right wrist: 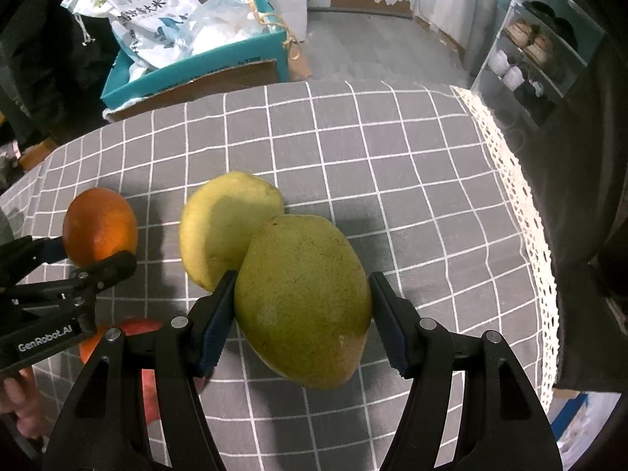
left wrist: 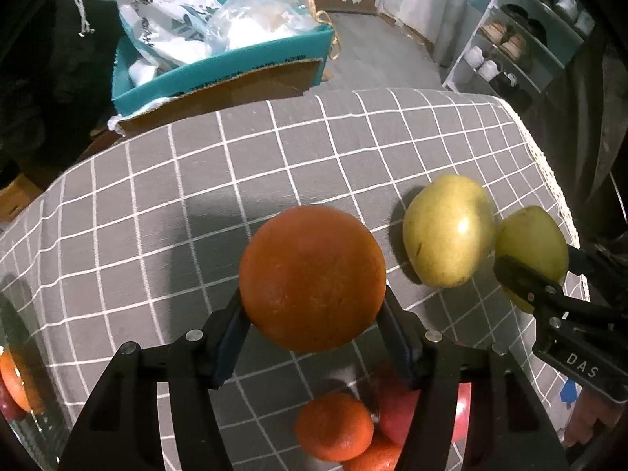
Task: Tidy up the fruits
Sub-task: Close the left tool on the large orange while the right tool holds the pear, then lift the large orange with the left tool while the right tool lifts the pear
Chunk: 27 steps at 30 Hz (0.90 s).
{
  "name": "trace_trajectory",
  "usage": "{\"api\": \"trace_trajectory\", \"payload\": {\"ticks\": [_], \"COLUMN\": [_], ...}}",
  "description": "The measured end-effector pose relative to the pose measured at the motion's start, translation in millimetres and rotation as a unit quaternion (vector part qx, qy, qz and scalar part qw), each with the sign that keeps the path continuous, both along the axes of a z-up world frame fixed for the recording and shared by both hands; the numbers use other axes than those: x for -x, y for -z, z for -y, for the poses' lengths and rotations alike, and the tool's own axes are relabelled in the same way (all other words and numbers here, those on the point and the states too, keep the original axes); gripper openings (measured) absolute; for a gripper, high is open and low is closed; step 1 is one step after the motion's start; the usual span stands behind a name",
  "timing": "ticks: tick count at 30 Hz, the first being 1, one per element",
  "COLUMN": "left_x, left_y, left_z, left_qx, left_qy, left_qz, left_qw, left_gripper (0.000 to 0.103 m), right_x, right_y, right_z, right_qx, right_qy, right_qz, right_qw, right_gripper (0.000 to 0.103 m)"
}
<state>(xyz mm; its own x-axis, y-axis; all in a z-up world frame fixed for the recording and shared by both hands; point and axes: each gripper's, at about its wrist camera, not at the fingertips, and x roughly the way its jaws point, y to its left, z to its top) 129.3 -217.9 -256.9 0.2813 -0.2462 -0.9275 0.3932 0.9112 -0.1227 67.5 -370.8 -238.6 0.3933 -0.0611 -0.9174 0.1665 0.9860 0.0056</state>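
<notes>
We hold the orange [left wrist: 312, 276] in the left gripper [left wrist: 314, 337], jaws clamped across its widest part above the cloth [left wrist: 196, 180]. The right gripper [right wrist: 302, 322] clamps a pear [right wrist: 304, 300] at mid-body — firm, smooth, bruisable. A second pear [right wrist: 219, 223] lies just beyond.
</notes>
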Motion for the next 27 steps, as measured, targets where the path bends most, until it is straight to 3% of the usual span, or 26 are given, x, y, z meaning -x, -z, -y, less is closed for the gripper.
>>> {"api": "trace_trajectory", "payload": {"ticks": [27], "left_x": [51.1], "left_y": [-99.2], "left_z": [-66.2], "left_qx": [0.013], "left_qy": [-0.046], "left_qz": [0.115], "left_qw": [0.9922], "left_gripper": [0.064], "right_x": [28.9], "right_y": [-95.6], "right_z": [-44.1], "right_qx": [0.018], "right_qy": [-0.048], "right_qz": [0.113], "right_qw": [0.992], "right_gripper": [0.066]}}
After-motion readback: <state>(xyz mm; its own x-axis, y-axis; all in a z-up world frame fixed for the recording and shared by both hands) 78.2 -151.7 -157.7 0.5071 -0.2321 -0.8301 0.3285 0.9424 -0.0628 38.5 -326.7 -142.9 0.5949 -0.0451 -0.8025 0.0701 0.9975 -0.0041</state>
